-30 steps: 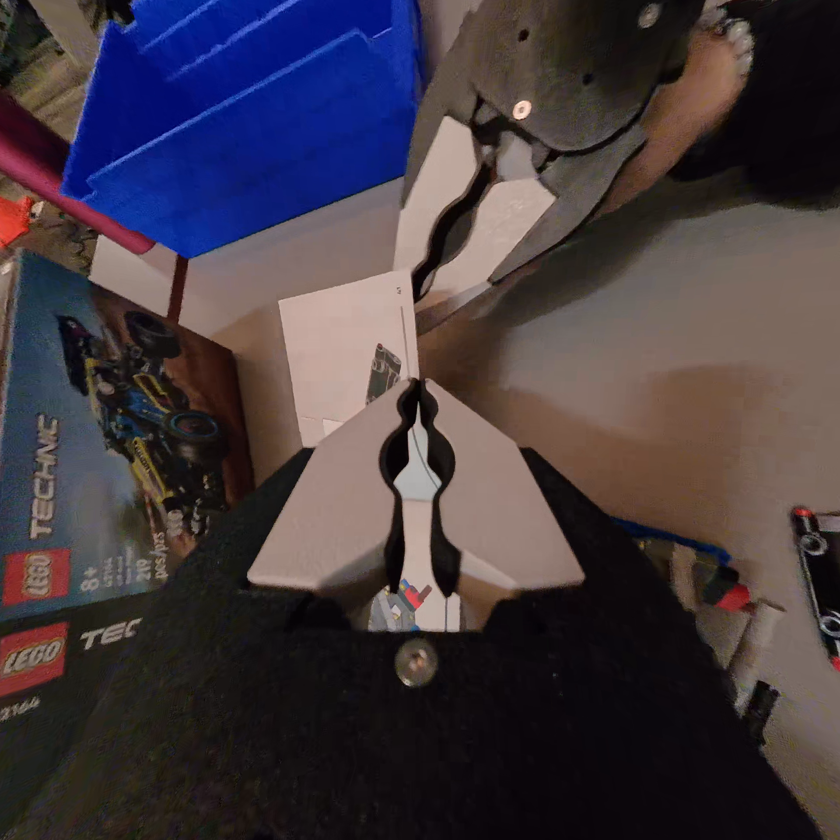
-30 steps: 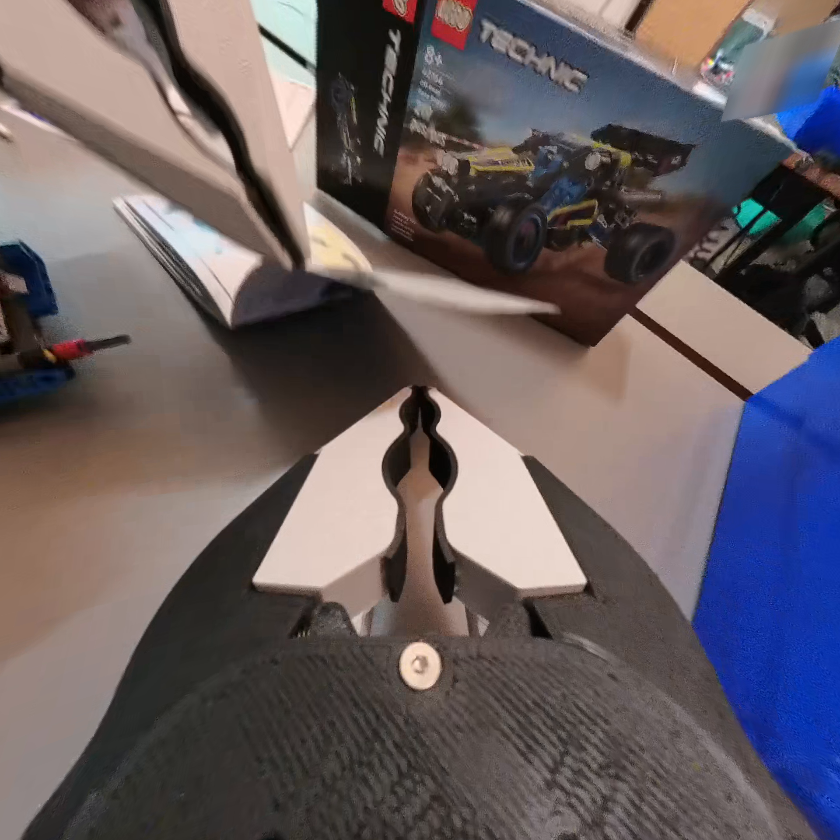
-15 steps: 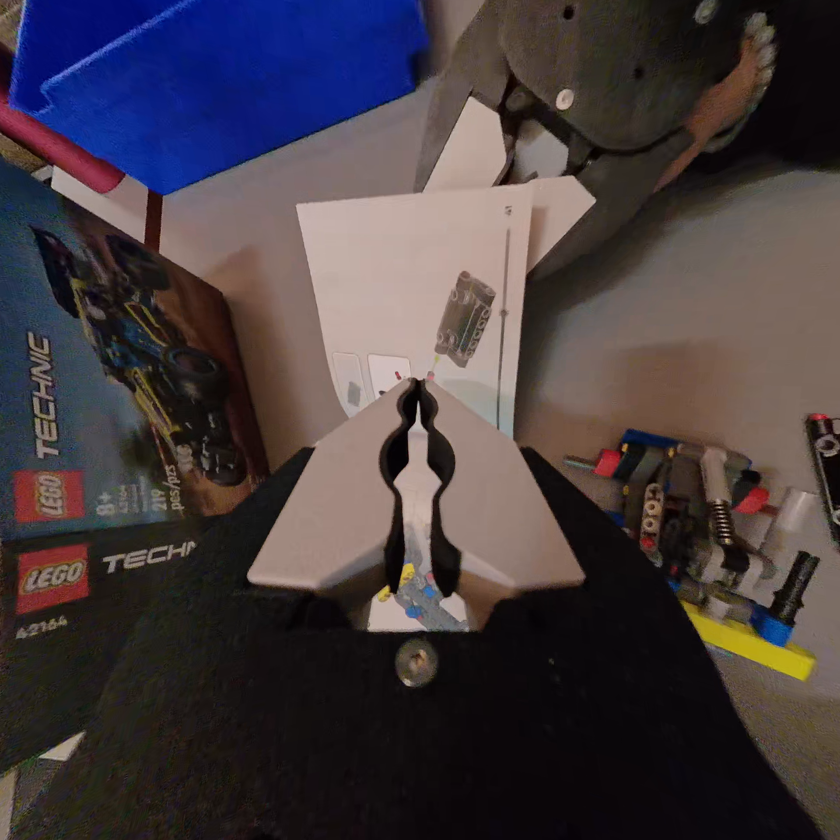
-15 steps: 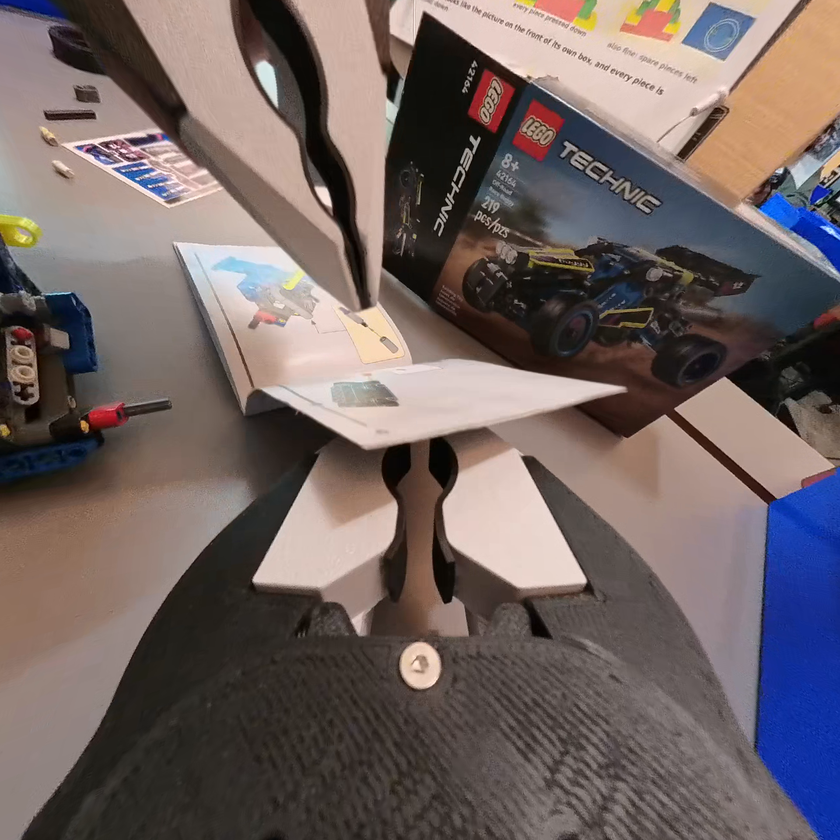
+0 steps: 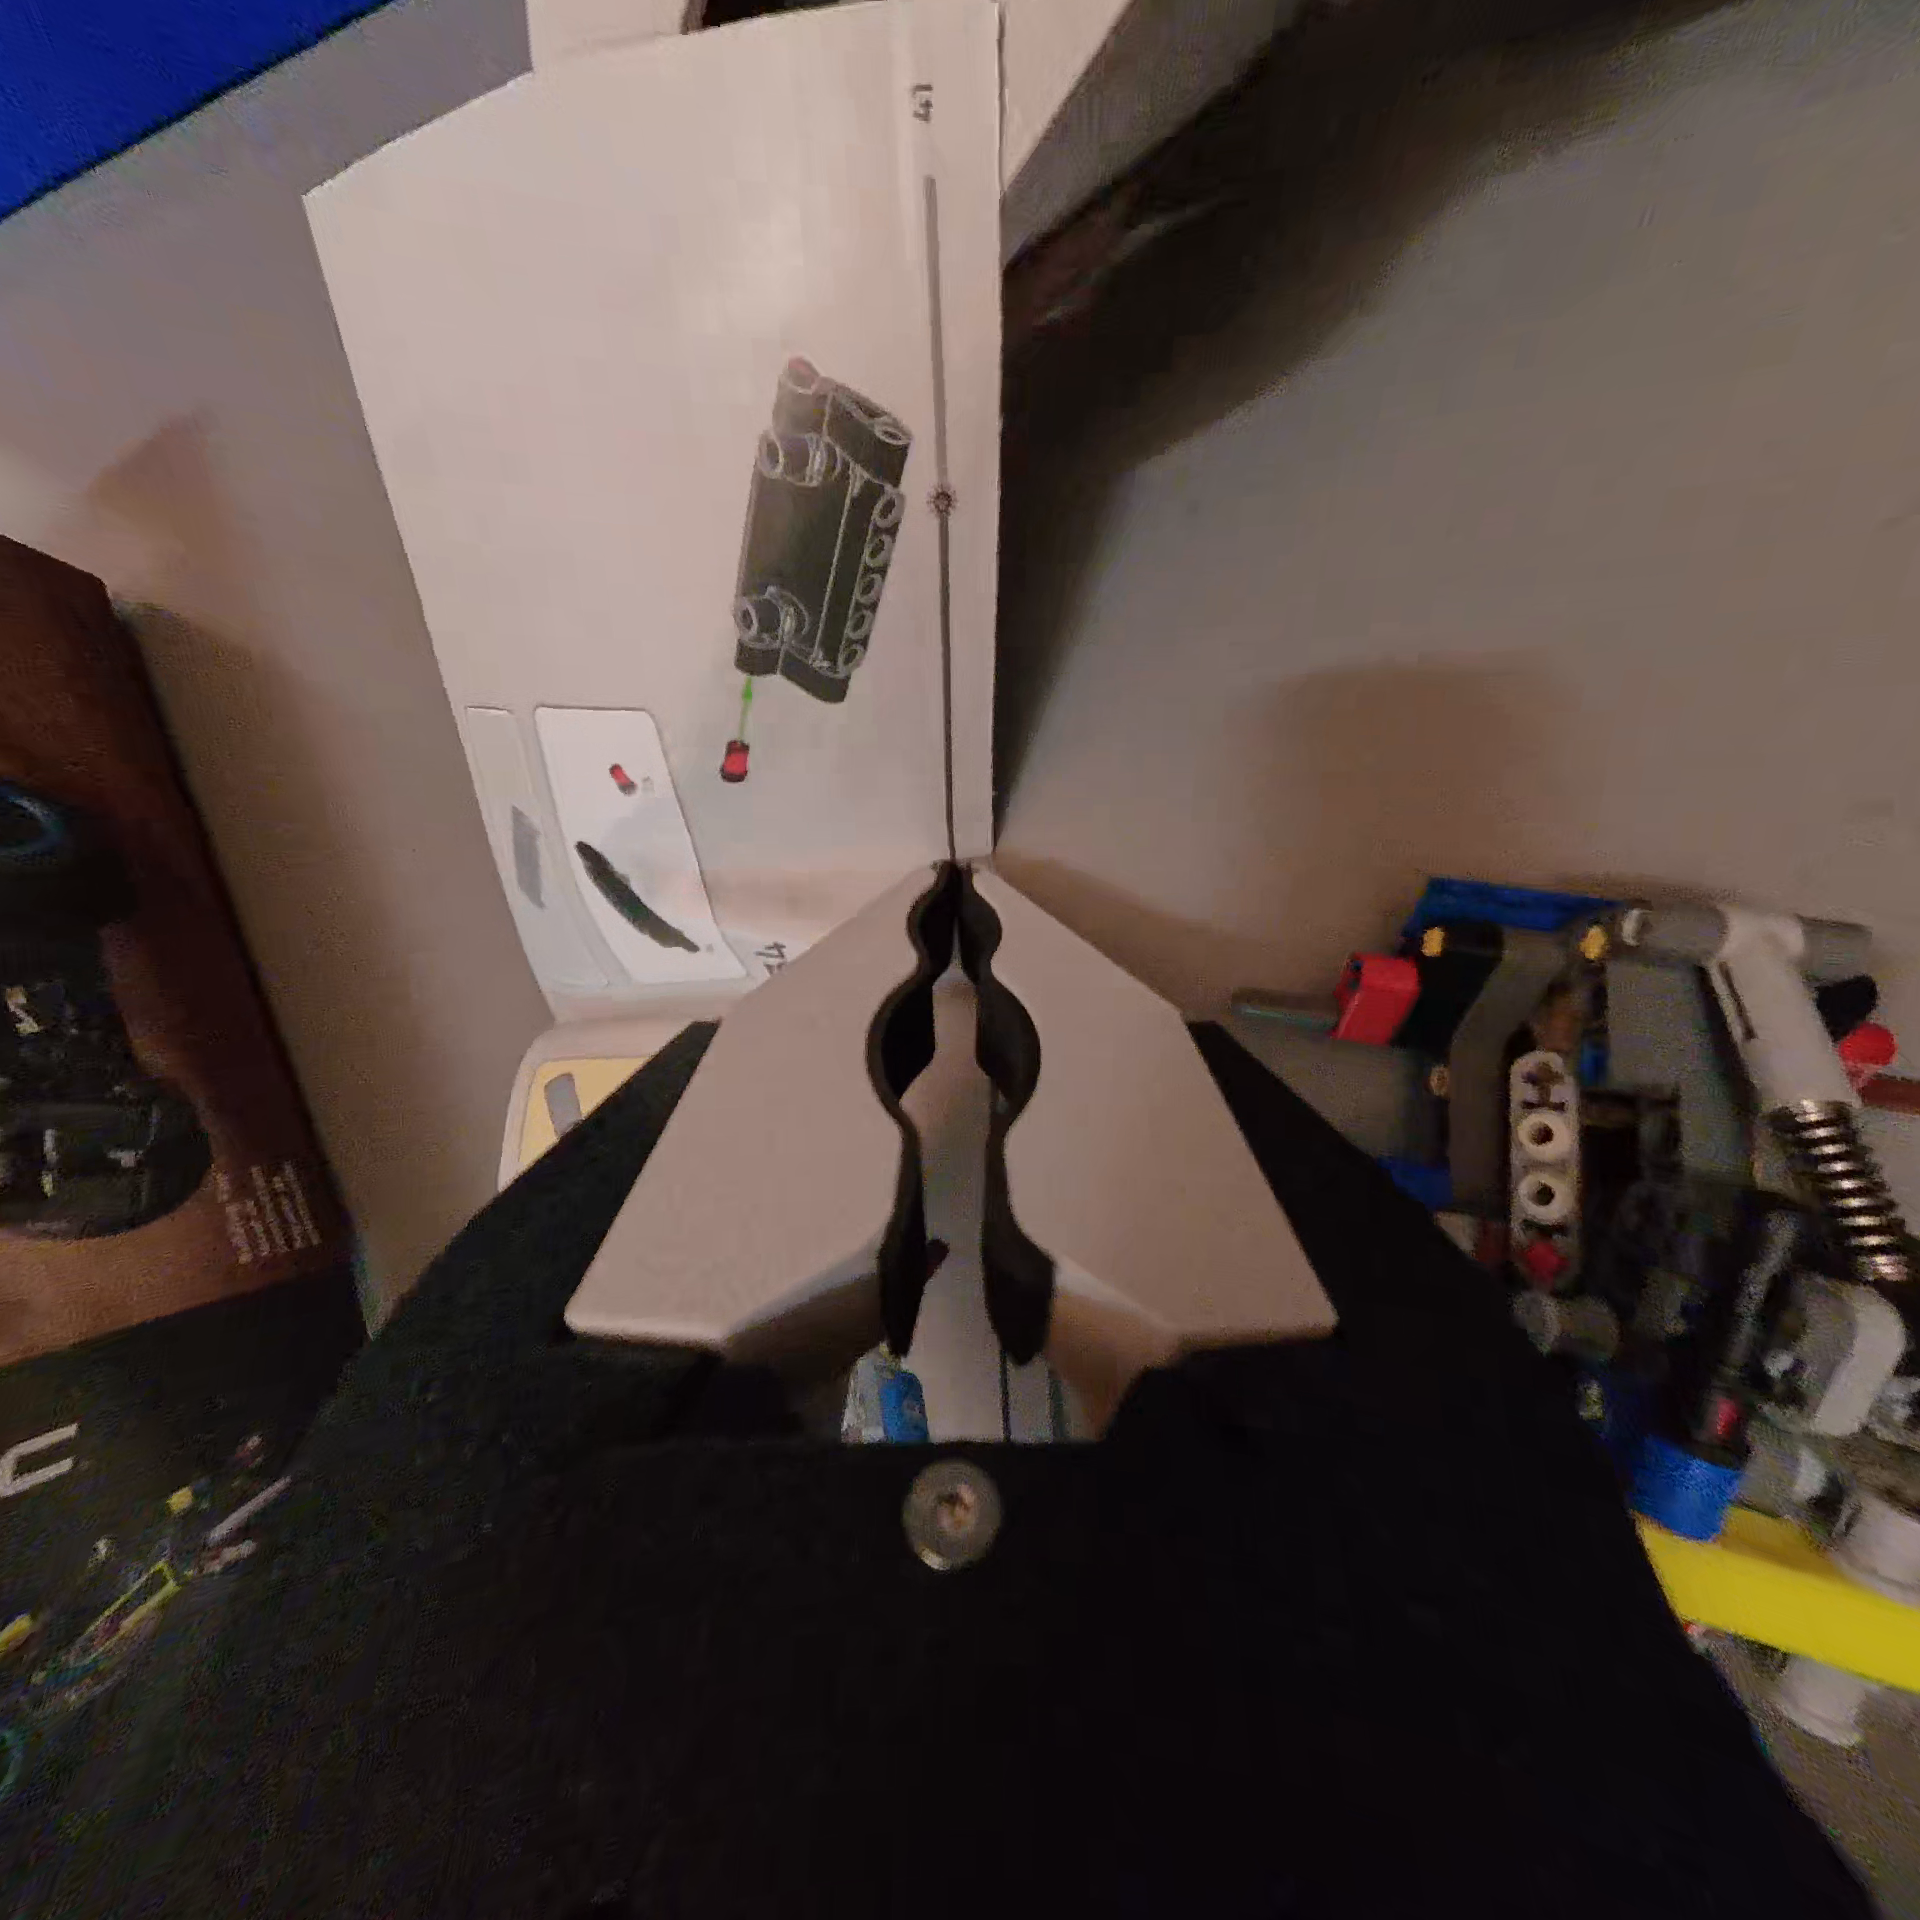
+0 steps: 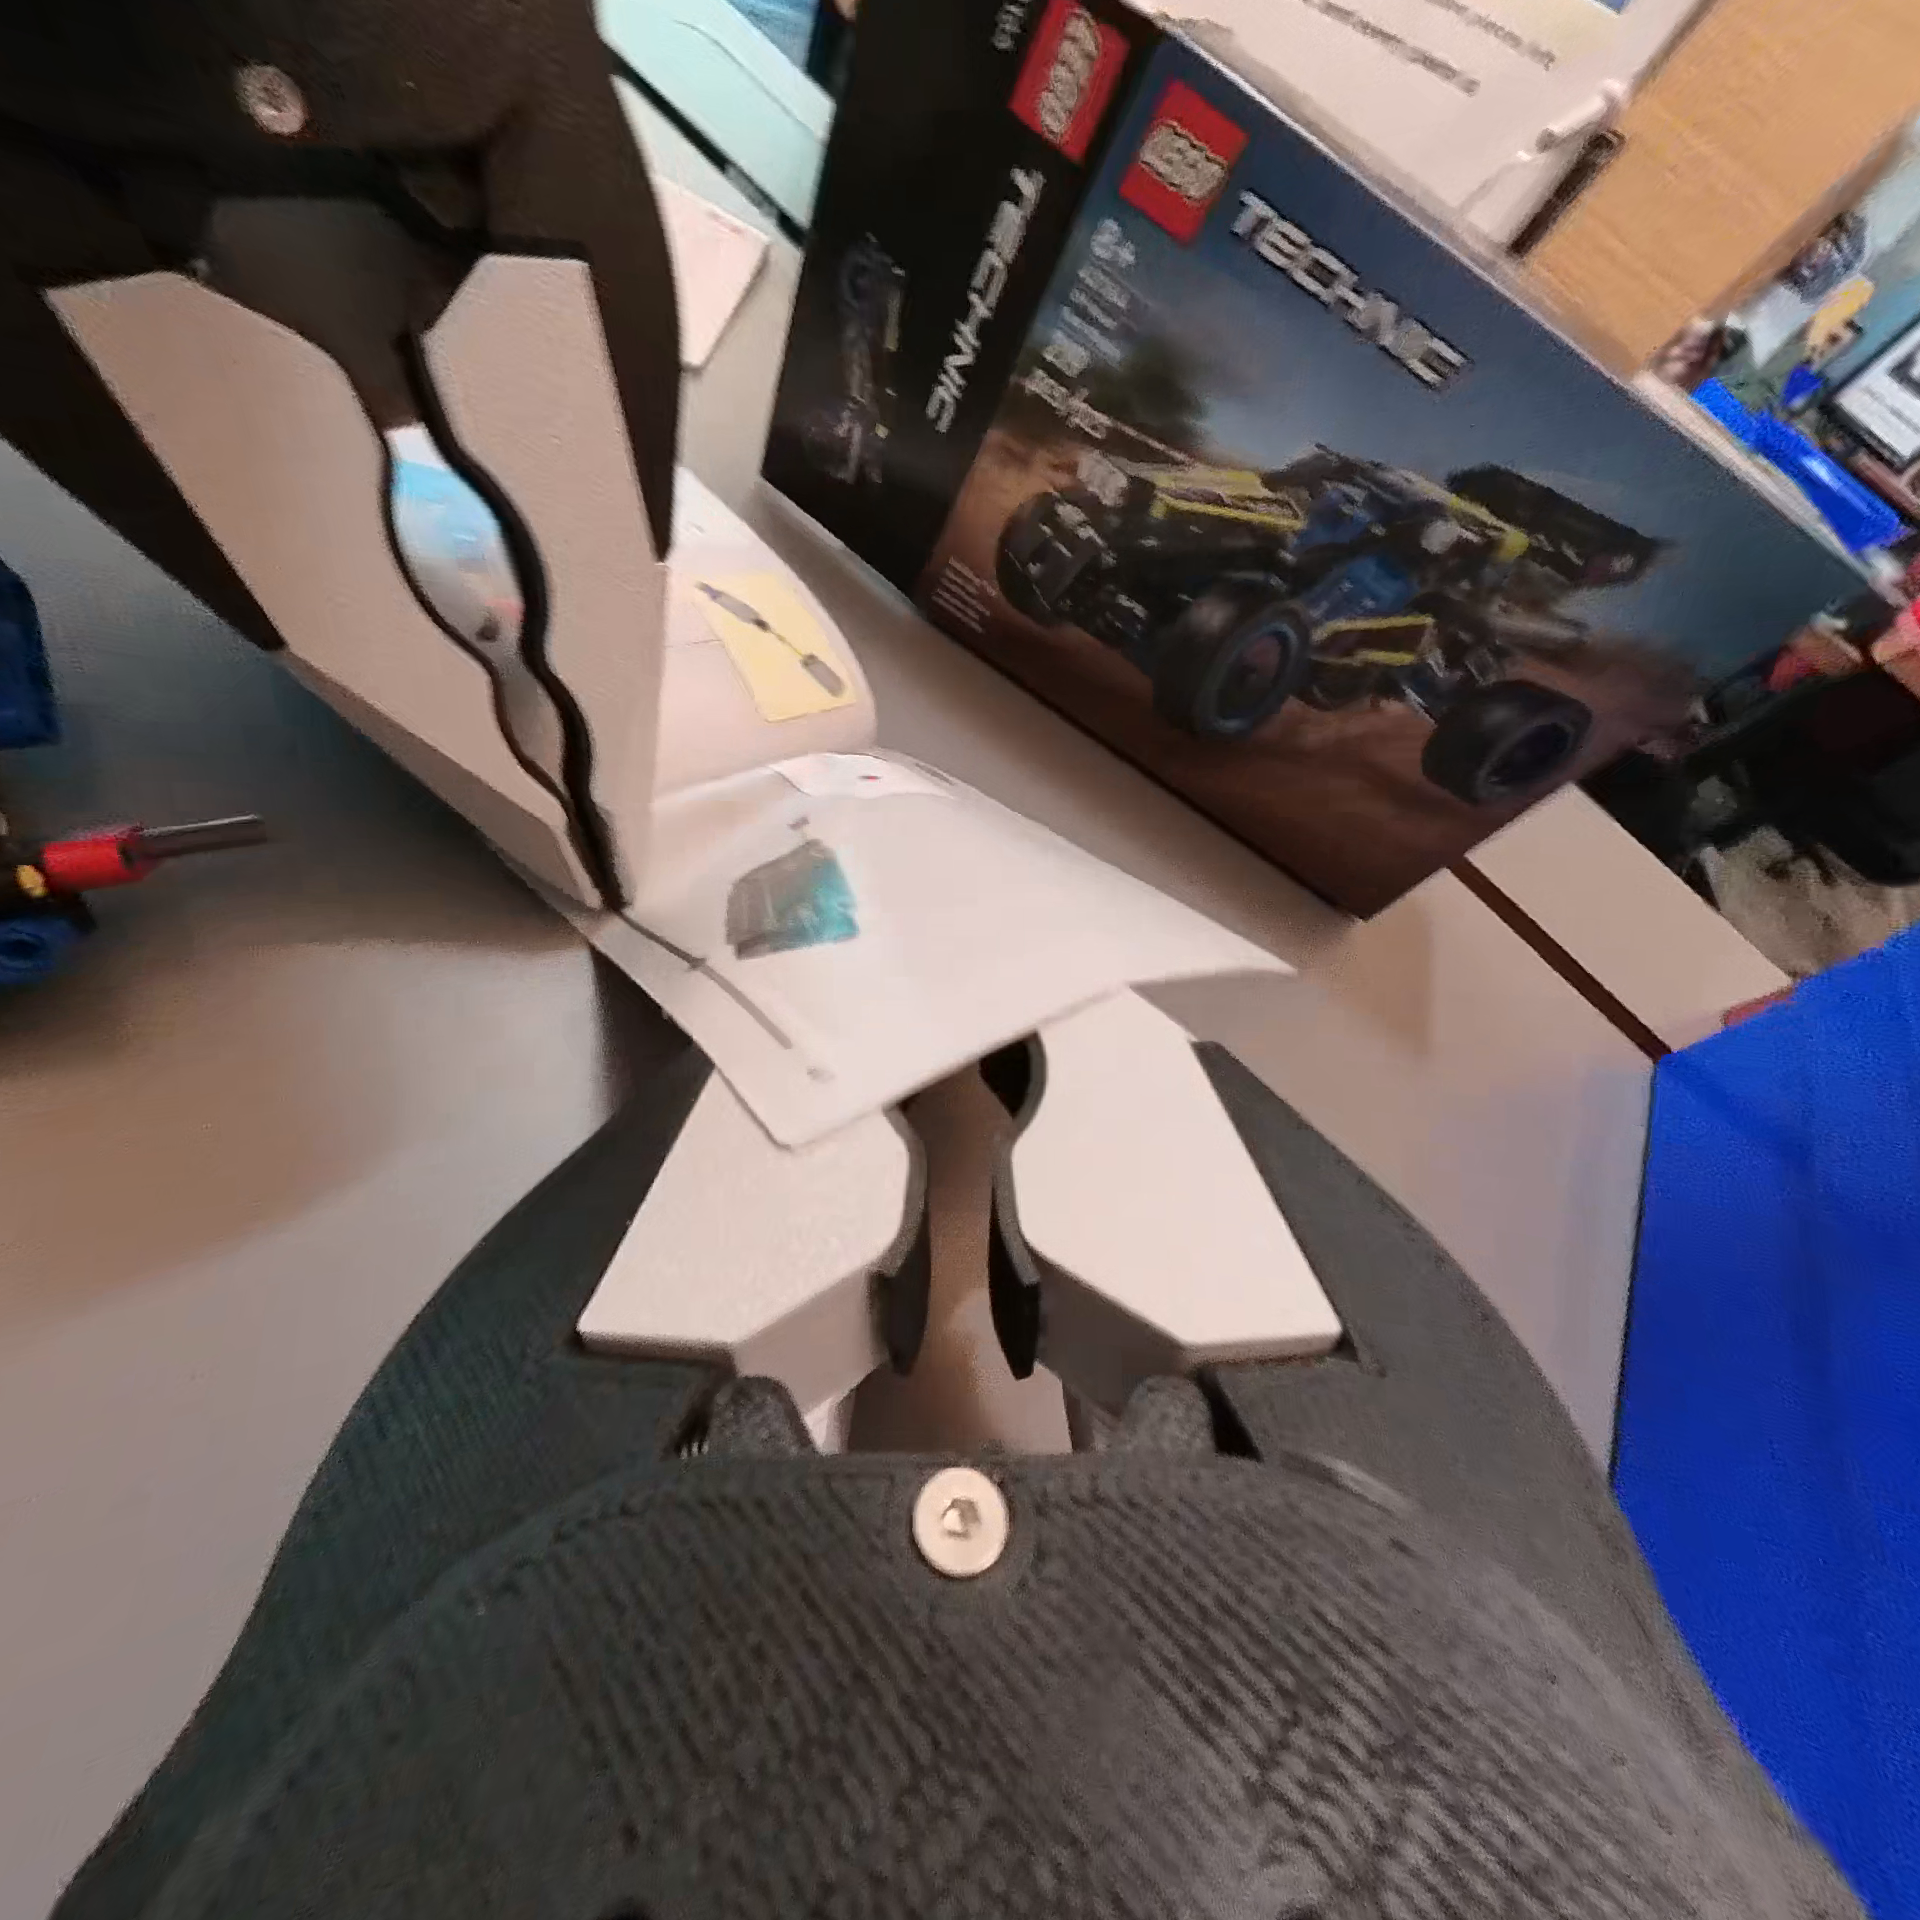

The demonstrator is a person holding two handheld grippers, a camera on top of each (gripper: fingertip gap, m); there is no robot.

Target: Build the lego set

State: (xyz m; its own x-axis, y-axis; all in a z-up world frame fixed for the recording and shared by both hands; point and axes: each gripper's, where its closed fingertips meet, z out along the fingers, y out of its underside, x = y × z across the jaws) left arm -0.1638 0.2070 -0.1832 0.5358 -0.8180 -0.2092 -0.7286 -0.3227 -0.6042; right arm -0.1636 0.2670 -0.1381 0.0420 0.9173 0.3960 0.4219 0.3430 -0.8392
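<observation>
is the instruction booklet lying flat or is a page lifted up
Lifted: one page arches clear of the booklet, its edge pinched by the shut left gripper and draped over the right gripper's fingers.

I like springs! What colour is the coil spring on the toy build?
The coil spring looks silvery-grey; the left wrist view shows it best.

The page held in the left claw grew from a small sheet at the centre of the left wrist frame to one filling its upper middle. It swung over the right claw, hiding the fingertips that had been bare in the right wrist frame. The blue bins left the top of the left frame. The brick model came into the right side. The toy box grew larger in the right frame.
</observation>
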